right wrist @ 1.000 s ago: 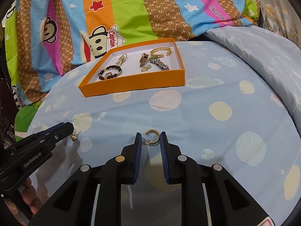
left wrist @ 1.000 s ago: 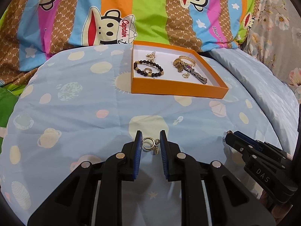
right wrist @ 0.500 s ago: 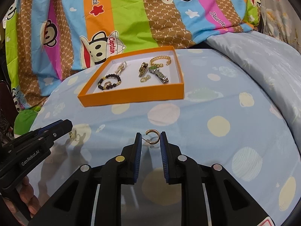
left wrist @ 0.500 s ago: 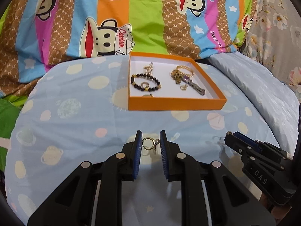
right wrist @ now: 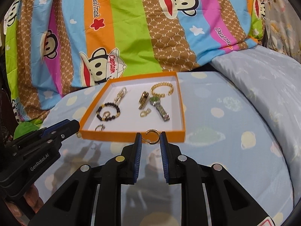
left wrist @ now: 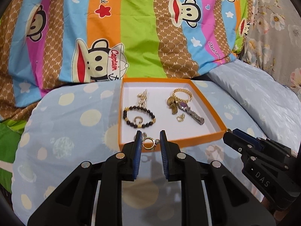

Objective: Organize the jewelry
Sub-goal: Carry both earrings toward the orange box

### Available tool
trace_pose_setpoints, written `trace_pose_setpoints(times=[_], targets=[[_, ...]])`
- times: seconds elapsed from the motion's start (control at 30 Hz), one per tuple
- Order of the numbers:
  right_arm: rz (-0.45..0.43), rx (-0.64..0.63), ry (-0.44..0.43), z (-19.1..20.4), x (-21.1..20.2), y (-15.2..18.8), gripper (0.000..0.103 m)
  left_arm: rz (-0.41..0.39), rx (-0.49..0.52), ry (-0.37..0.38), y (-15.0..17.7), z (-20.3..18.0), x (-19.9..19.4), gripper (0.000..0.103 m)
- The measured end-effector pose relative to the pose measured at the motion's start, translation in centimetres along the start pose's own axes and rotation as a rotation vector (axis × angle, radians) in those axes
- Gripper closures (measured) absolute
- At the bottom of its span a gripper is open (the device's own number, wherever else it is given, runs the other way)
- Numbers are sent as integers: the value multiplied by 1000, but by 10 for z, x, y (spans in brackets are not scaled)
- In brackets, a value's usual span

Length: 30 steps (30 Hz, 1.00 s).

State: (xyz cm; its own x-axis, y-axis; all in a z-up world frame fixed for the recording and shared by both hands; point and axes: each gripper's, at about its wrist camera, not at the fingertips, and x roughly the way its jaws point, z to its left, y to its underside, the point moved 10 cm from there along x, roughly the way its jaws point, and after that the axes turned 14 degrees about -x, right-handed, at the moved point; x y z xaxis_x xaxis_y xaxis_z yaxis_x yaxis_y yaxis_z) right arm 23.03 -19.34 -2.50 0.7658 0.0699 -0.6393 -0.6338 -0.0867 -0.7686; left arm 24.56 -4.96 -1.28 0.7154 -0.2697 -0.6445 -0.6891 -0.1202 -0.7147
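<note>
An orange tray (left wrist: 170,141) (right wrist: 131,136) with a white floor lies on the blue spotted bedspread. It holds a black bead bracelet (left wrist: 139,117), a gold chain bracelet (left wrist: 181,95), a watch (left wrist: 193,114) and small gold pieces. My left gripper (left wrist: 150,144) is shut on a gold ring earring (left wrist: 148,144) and holds it at the tray's near wall. My right gripper (right wrist: 150,136) is shut on a gold hoop earring (right wrist: 152,136), also at the tray's near wall. Each gripper shows in the other's view, the right one (left wrist: 228,134) and the left one (right wrist: 77,130).
A striped monkey-print quilt (left wrist: 139,28) rises behind the tray. A pale blue pillow (left wrist: 254,94) lies to the right. A floral fabric (left wrist: 276,18) hangs at the far right. The spotted bedspread (right wrist: 225,150) spreads around the tray.
Both grippers have moved forward to the tray's near wall, each still holding its earring. The tray now looks much closer in both views.
</note>
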Motion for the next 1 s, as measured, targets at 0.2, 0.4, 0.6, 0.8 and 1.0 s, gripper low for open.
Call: trace_pose_setpoints(times=[0.2,0.4,0.6,0.8,1.0], targets=[[-29,-8,8,-9,14,-29,85,-24,14,2,-21,-10,16,85],[-39,-3,-3,-14,36,-52,84,-40,19,-1,-40,-17,38,85],[-34,-16,-2,-13,57,-63,84,-36,9,-6,-47,-14,57,85],[-16,-17,-12,-10,75,-61,84,-22,-14,-15,-46,-4,72,85],[0,-11,-17,-11,85,-55,84,-7,-19,-25,-42,2,81,85]])
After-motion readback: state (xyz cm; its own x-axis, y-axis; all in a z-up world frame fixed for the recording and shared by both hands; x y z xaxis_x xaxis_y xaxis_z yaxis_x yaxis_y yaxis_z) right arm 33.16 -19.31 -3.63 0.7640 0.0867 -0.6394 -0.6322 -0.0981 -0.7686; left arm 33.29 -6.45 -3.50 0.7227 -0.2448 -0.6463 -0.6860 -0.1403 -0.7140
